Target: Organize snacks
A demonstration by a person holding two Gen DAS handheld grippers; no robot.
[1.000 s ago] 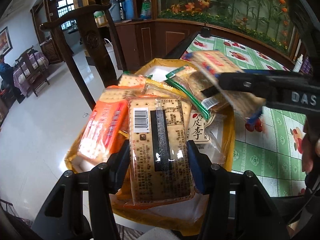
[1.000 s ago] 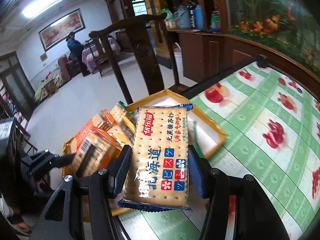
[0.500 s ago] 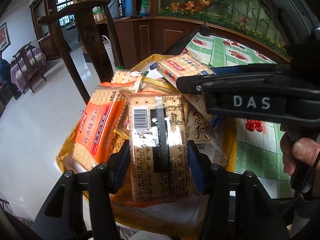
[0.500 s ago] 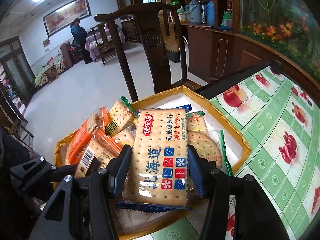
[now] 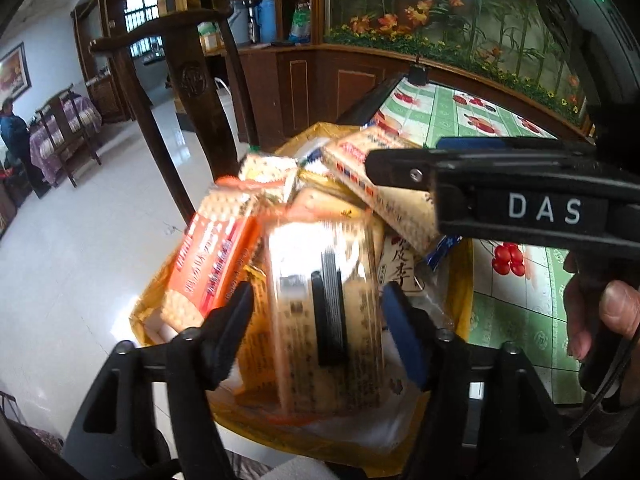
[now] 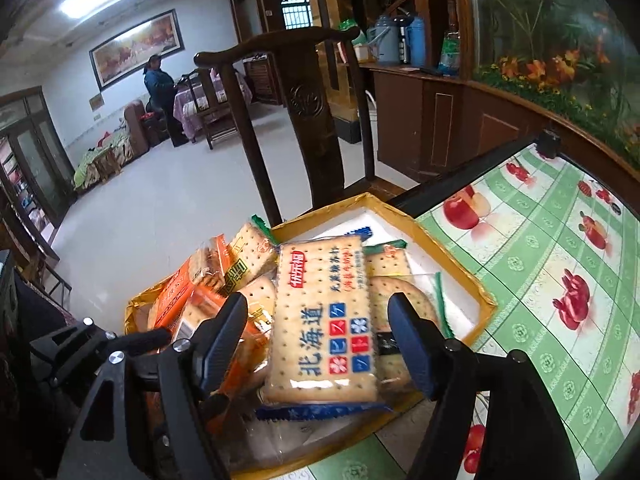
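Observation:
A gold-rimmed tray (image 6: 452, 248) at the table's corner holds a heap of cracker packets. In the left wrist view my left gripper (image 5: 320, 332) hovers low over the heap. Its jaws are opening, and a tan packet (image 5: 324, 360) with its printed back up lies blurred between them, clear of both pads. An orange packet (image 5: 212, 260) lies to its left. My right gripper (image 6: 318, 340) is over the tray's near side with its jaws opening too. A blue-lettered cracker packet (image 6: 324, 320) rests on the heap between them with gaps on both sides.
A dark wooden chair (image 6: 308, 120) stands just behind the tray. A green fruit-print tablecloth (image 6: 560, 280) covers the table to the right. The right gripper's body (image 5: 500, 188) and a hand (image 5: 600, 320) cross the left wrist view. A person (image 6: 160, 96) stands far back.
Both pairs of jaws have spread apart and let go of their packets, which now lie on the heap. The tan packet has slipped slightly and blurred. Neither hand has shifted much.

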